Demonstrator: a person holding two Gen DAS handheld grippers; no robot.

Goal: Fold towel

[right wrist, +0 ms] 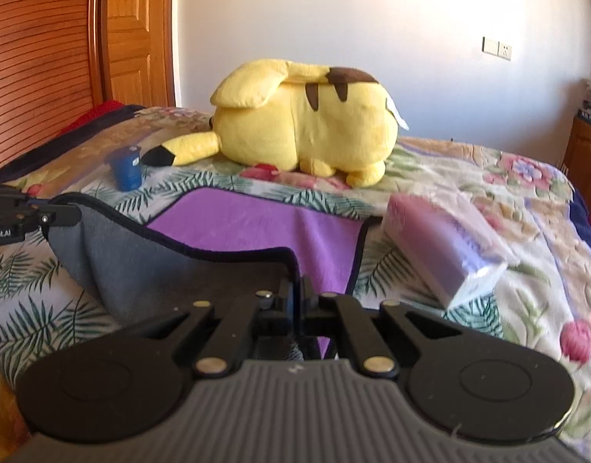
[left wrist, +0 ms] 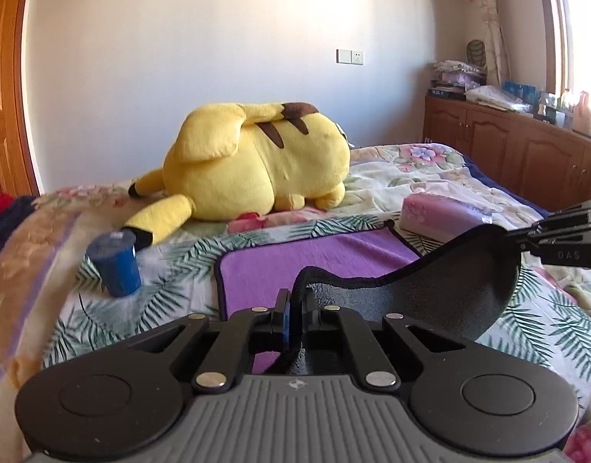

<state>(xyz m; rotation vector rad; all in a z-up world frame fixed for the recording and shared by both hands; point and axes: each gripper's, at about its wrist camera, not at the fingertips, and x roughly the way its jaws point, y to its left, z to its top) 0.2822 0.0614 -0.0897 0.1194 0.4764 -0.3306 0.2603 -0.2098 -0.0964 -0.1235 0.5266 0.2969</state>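
A towel, purple on top (left wrist: 314, 258) and grey underneath with a dark hem, lies on the floral bedspread (left wrist: 172, 270). Its near edge is lifted off the bed, showing the grey side (right wrist: 141, 270). My left gripper (left wrist: 295, 301) is shut on the near left corner of the hem. My right gripper (right wrist: 297, 289) is shut on the near right corner. Each gripper shows in the other's view, the right one in the left wrist view (left wrist: 526, 237) and the left one in the right wrist view (right wrist: 60, 214), both pinching the raised edge.
A large yellow plush toy (left wrist: 256, 162) lies behind the towel. A blue cup (left wrist: 116, 262) stands at the left of it. A wrapped tissue pack (right wrist: 445, 247) lies at the towel's right. Wooden cabinets (left wrist: 526, 146) line the right wall, a wooden wardrobe (right wrist: 44, 58) the left.
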